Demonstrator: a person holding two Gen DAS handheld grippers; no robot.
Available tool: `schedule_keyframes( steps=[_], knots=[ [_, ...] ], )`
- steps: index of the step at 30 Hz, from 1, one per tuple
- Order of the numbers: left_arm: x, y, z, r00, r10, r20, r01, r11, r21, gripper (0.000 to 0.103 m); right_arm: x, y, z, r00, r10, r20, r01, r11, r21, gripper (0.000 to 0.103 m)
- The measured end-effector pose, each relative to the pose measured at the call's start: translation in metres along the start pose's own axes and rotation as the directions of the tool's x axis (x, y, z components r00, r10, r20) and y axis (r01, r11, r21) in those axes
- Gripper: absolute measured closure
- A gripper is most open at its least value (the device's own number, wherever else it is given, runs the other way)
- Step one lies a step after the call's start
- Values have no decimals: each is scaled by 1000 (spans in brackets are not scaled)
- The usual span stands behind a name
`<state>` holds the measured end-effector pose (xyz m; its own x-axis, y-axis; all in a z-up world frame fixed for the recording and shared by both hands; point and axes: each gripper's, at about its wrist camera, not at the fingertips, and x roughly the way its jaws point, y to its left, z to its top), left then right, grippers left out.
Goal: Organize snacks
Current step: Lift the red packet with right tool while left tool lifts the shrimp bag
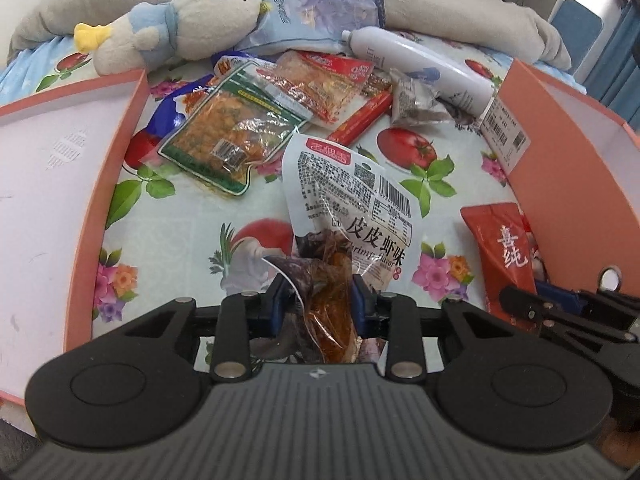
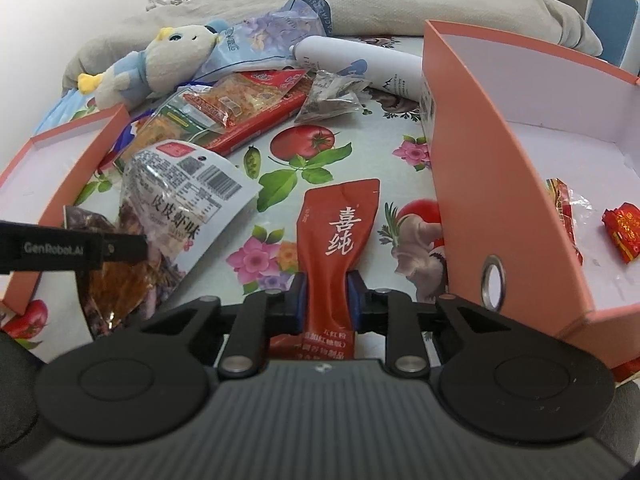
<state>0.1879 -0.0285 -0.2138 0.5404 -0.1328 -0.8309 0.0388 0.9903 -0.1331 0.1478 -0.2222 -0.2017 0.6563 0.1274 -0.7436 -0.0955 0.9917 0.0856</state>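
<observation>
My left gripper (image 1: pixel 320 300) is shut on a clear-and-white shrimp-flavor snack packet (image 1: pixel 348 196), held above the flowered cloth; the packet also shows in the right wrist view (image 2: pixel 176 192). My right gripper (image 2: pixel 326 300) is shut on a red sachet with white characters (image 2: pixel 340 224), seen also in the left wrist view (image 1: pixel 500 248). A pile of snacks lies further back: a green-edged packet (image 1: pixel 228 140), red packets (image 1: pixel 320 80) and a small grey packet (image 1: pixel 416 100). An orange box (image 2: pixel 480 160) on the right holds two red snacks (image 2: pixel 624 232).
A second orange box (image 1: pixel 100 200) stands on the left. A white bottle (image 1: pixel 420 68), a plush toy (image 1: pixel 180 28) and a blue plastic bag (image 1: pixel 320 12) lie behind the snacks, with a grey blanket (image 2: pixel 400 0) beyond.
</observation>
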Motion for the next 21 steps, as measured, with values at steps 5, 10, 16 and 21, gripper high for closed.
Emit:
schedule_keyframes(
  steps=[5,10,16,21],
  knots=[
    [-10,1,5,1000,4,19,-3,1000,-13,67,-8,1,6,1000,4,18,-4,1000,-3,79],
    [-21,-1,13,999,-17,27,17,1000,-10,67,-19,-2,13,999,0,35,0,1000,11,79],
    [-46,-6,26,997,-41,72,42,999,-11,67,-35,-2,27,998,2,64,-3,1000,17,80],
    [-64,-11,37,994,-53,97,54,998,-16,67,-54,-2,40,995,16,94,-19,999,26,80]
  ],
)
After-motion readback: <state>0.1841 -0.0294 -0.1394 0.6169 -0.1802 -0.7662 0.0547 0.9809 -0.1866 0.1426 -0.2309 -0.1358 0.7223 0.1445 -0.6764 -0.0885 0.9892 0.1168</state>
